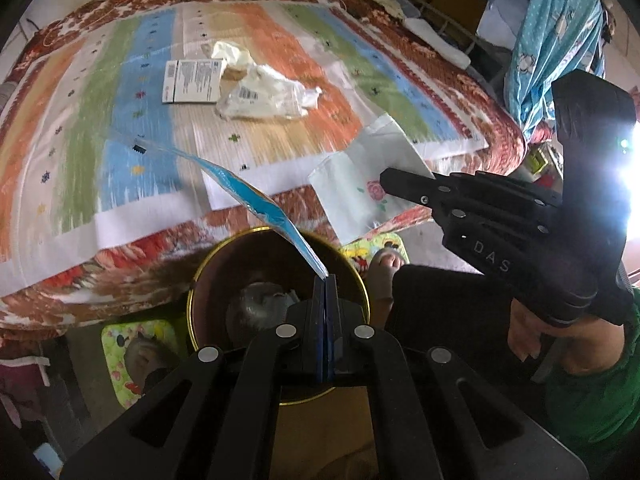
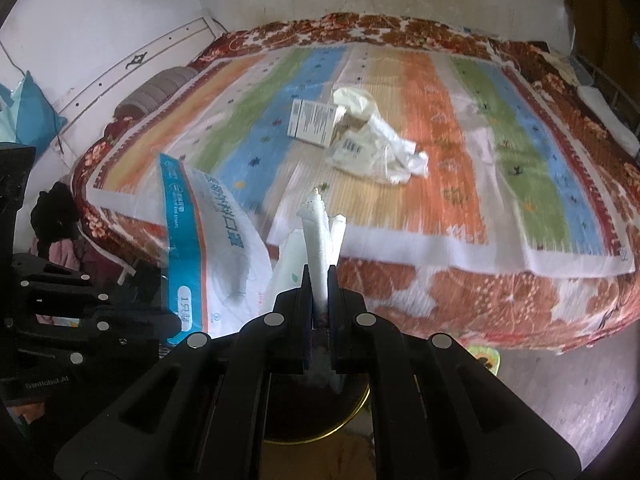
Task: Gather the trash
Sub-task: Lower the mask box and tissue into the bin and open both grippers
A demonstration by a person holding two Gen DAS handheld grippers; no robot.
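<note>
Left wrist view: left gripper clamped on wrapper over bin; right gripper pinching paper bag (floppy, may catch rim).

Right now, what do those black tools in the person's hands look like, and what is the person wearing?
Both are matte black plastic: the left gripper and right gripper have flat fingers on linkage bars with round silver pins. The right one carries white letters "DAS" and a pistol-style handle. The person wears a green sleeve.
</note>
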